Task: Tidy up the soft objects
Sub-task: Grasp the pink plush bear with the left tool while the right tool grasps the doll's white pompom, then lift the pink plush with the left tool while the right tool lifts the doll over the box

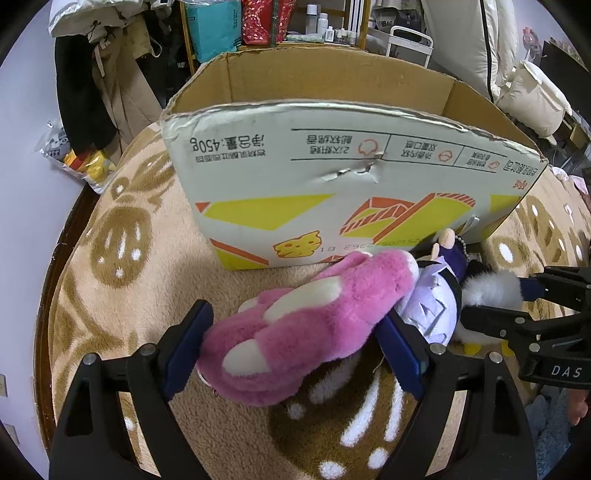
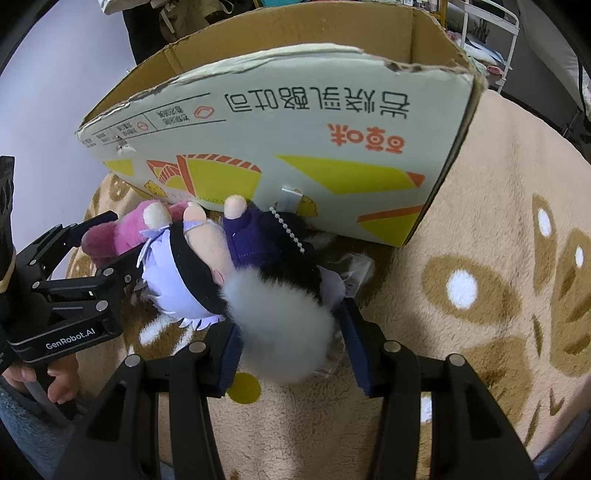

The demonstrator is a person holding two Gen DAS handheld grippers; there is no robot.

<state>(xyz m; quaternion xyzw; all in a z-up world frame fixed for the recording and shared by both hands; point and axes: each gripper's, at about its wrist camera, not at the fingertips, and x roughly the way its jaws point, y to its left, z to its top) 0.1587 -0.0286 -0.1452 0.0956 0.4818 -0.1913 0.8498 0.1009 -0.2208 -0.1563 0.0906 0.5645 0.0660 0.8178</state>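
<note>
A pink plush toy (image 1: 314,314) with cream patches lies on the beige blanket in front of an open cardboard box (image 1: 280,166). My left gripper (image 1: 295,317) is shut on it, a blue pad pressing each side. Beside it lies a doll (image 1: 432,295) in a lilac dress with dark hair, a bead chain and a fluffy grey tuft (image 2: 280,325). My right gripper (image 2: 288,325) is shut on that tuft. In the right wrist view the pink plush (image 2: 125,232) shows left of the doll (image 2: 192,273), with the left gripper (image 2: 110,254) around it and the box (image 2: 295,129) just behind.
A beige blanket with brown patterns (image 1: 122,258) covers the surface. Its dark edge (image 1: 70,221) runs along the left. A snack bag (image 1: 85,162) lies beyond it. Hanging clothes (image 1: 92,81) and shelves (image 1: 258,26) stand behind the box. A person's hand (image 2: 55,376) holds the left gripper's handle.
</note>
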